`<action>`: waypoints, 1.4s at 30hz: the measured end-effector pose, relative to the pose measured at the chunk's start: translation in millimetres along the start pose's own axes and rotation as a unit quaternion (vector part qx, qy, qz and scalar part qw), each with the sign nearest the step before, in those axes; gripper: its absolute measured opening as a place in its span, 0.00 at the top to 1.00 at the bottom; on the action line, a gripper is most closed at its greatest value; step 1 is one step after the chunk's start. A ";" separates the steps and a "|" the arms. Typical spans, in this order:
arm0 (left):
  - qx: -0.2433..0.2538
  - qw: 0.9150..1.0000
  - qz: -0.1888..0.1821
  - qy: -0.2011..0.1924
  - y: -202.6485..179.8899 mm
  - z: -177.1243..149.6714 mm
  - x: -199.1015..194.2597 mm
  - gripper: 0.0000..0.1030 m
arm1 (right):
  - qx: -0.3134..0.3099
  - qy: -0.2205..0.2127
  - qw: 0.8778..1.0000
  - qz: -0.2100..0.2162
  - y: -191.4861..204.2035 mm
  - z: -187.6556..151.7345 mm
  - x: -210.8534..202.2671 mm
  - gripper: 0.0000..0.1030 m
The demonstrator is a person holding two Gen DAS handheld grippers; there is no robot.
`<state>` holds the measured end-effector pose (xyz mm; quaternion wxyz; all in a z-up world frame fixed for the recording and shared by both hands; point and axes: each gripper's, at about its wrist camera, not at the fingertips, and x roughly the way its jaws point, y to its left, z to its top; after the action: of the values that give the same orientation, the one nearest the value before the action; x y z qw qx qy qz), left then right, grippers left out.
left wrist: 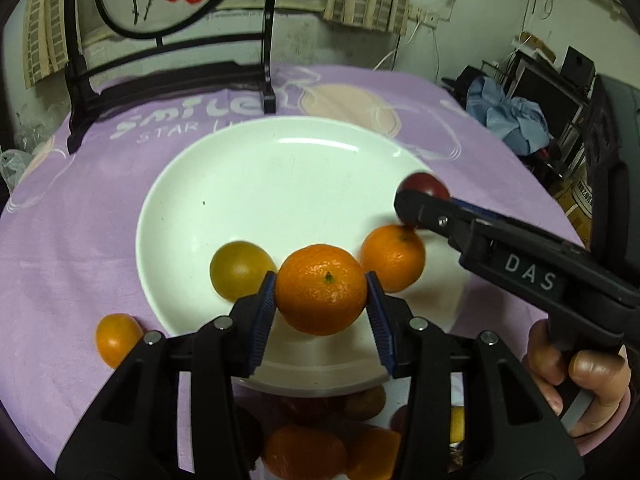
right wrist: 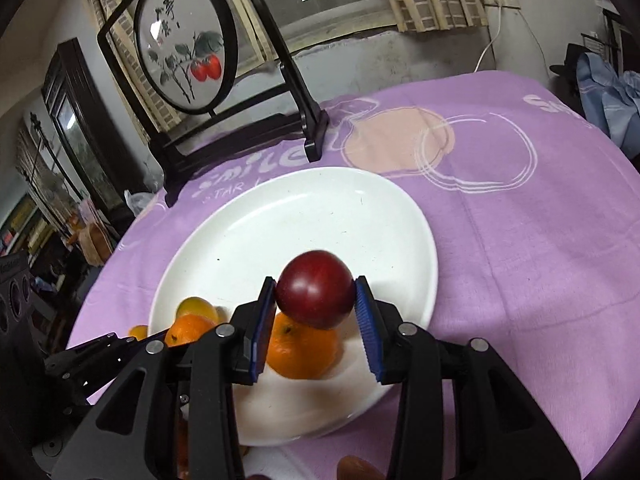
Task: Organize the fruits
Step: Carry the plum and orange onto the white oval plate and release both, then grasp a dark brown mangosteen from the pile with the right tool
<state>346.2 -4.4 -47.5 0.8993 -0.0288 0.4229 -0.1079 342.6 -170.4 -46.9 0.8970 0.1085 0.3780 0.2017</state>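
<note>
Purple printed tablecloth is spread under round white plate; far half bare. Left gripper is clamped on orange tangerine, right gripper on dark red plum.

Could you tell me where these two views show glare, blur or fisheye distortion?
Left wrist view: glare streak on the white plate; red fruit in the right tool slightly blurred; edges bowed. Right wrist view: red fruit's top smeared, window bars curved, corners vignetted.

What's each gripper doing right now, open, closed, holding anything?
Left gripper: closed on a tangerine over the white plate.
Right gripper: closed on a dark red fruit.
</note>
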 end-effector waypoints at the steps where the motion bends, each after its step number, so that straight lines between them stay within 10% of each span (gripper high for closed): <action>1: -0.004 1.000 0.002 0.007 1.8 -1.0 1.8 0.54 | 0.000 0.003 1.000 0.000 -0.2 -0.4 -1.5 0.49; 6: -0.019 0.999 -0.006 -0.037 8.3 -3.5 -32.2 0.15 | -0.012 -0.014 1.000 0.007 4.3 -6.5 -30.4 0.47; 10: -0.038 0.997 -0.003 -0.072 24.6 -10.0 -66.6 0.06 | -0.043 -0.019 0.999 0.025 12.6 -24.2 -59.3 0.44; 42: -0.050 0.998 0.029 -0.037 44.9 -109.0 -92.5 0.05 | -0.192 0.121 0.973 0.053 31.3 -138.9 -95.7 0.41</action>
<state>213.0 63.8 -53.9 0.9144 -0.0656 0.3951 -0.0596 172.9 -179.0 -71.3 0.8369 -0.0708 0.4313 0.3295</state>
